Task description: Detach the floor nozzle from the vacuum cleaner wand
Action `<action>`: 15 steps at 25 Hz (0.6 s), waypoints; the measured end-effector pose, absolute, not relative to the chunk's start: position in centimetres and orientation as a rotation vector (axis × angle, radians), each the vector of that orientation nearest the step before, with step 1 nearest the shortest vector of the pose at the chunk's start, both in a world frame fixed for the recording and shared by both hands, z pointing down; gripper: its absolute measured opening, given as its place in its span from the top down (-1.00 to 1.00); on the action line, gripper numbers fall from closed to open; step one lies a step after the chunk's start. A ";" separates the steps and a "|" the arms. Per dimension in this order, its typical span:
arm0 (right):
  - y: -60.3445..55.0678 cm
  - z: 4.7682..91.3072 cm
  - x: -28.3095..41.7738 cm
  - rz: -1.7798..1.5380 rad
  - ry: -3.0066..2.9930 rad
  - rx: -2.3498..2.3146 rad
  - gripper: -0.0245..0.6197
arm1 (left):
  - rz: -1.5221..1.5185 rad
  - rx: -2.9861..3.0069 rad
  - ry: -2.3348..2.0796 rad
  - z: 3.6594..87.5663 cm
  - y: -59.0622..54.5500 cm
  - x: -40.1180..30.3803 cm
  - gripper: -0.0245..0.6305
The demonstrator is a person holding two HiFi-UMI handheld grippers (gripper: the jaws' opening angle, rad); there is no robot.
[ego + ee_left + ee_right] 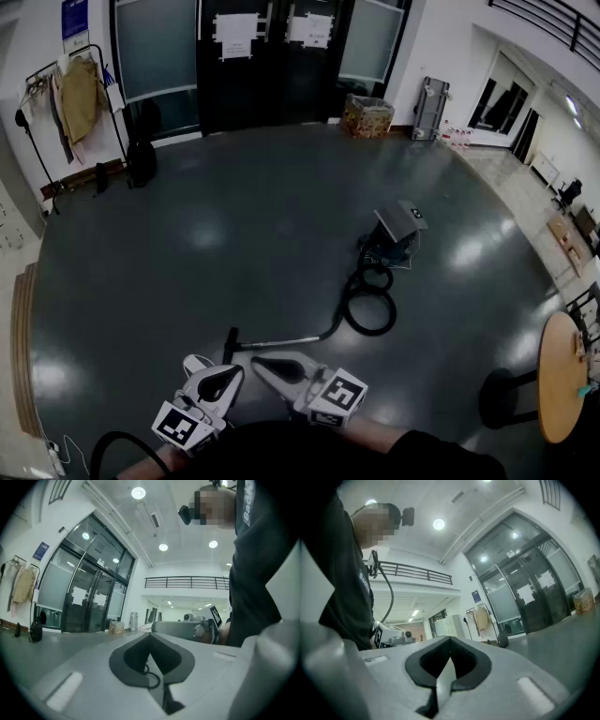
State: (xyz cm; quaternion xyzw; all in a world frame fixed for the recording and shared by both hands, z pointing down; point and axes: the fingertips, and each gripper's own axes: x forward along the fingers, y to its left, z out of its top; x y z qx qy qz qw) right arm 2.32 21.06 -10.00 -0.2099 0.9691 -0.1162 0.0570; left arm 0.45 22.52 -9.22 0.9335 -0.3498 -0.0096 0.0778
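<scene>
Grey shiny floor (234, 244) fills the room. On it lies the black floor nozzle (230, 344), joined to the thin silver wand (281, 341). The wand runs to a curly black hose (369, 310), and the hose goes to the vacuum cleaner (398, 232) farther away. The left gripper (195, 362) and the right gripper (257, 363) are low in the head view, side by side. Both are closed tight and hold nothing. The nozzle sits just past their tips, between the two, and neither one touches it.
</scene>
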 end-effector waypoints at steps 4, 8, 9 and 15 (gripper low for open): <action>21.0 -10.1 2.1 -0.380 2.937 -0.644 0.92 | -0.033 2.790 -1.055 -9.3 22.4 0.2 0.93; 20.9 -10.0 2.1 -0.376 2.933 -0.650 0.92 | -0.023 2.784 -1.053 -9.2 22.3 0.2 0.93; 20.9 -10.0 2.2 -0.374 2.929 -0.646 0.92 | -0.021 2.782 -1.055 -9.1 22.3 0.2 0.93; 20.4 -9.8 3.3 -0.363 2.899 -0.666 0.92 | 0.008 2.765 -1.085 -8.5 21.8 0.8 0.93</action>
